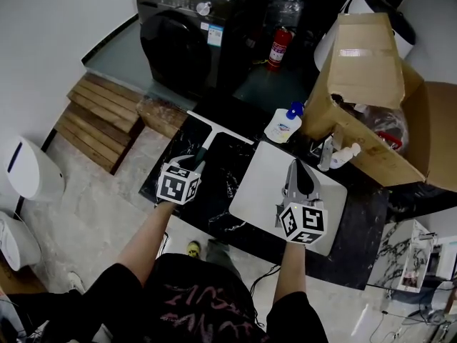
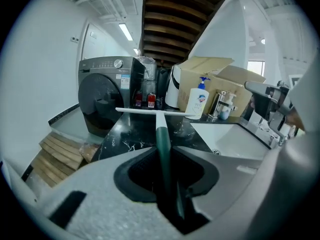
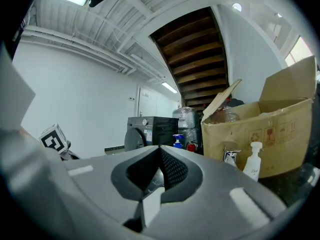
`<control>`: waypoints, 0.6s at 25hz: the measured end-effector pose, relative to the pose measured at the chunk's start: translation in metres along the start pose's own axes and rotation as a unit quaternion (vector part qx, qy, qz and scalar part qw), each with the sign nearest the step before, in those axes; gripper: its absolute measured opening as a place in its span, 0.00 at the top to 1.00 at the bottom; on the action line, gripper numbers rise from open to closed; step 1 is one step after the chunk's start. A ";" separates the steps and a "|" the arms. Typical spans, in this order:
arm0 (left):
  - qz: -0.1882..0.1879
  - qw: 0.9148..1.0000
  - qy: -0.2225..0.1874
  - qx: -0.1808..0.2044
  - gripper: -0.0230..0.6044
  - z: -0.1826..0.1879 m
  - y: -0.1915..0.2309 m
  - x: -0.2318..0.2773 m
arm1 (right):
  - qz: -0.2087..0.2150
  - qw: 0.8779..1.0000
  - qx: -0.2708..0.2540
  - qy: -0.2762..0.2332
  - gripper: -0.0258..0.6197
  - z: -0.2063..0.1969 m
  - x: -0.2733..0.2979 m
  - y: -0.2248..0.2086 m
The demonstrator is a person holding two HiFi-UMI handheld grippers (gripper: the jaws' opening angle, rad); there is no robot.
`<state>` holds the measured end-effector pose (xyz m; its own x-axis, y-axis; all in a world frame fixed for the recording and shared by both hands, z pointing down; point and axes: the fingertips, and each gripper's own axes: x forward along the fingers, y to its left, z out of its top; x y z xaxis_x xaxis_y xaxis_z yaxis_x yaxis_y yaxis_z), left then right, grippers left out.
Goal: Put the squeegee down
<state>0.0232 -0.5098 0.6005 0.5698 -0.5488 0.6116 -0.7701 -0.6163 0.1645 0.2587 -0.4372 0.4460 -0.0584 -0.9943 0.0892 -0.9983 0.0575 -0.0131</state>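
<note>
The squeegee [image 1: 212, 133] has a dark green handle and a long white blade. It points away from me over the black marble counter [image 1: 223, 166]. My left gripper [image 1: 194, 164] is shut on the handle. In the left gripper view the handle [image 2: 161, 134] runs straight out between the jaws, with the blade lying crosswise near the counter's far edge. Whether the blade touches the counter I cannot tell. My right gripper [image 1: 295, 164] hovers over the white sink [image 1: 260, 184], shut with nothing in it; its jaws [image 3: 159, 151] meet in the right gripper view.
A white soap bottle [image 1: 284, 123] with a blue pump, a faucet [image 1: 327, 152] and an open cardboard box [image 1: 364, 70] stand behind the sink. A black washing machine [image 1: 186, 34] and a red fire extinguisher [image 1: 280, 47] lie beyond the counter. Wooden steps [image 1: 96, 120] are at left.
</note>
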 end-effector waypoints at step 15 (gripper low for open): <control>-0.006 0.999 0.051 -0.005 0.80 -0.018 -0.003 0.020 | -0.001 1.000 0.003 0.011 0.95 -0.006 0.006 -0.008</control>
<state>0.0313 -0.5088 0.6263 0.5467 -0.4810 0.6853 -0.7672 -0.6157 0.1799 0.2662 -0.4428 0.4529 -0.0564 -0.9922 0.1108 -0.9983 0.0546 -0.0194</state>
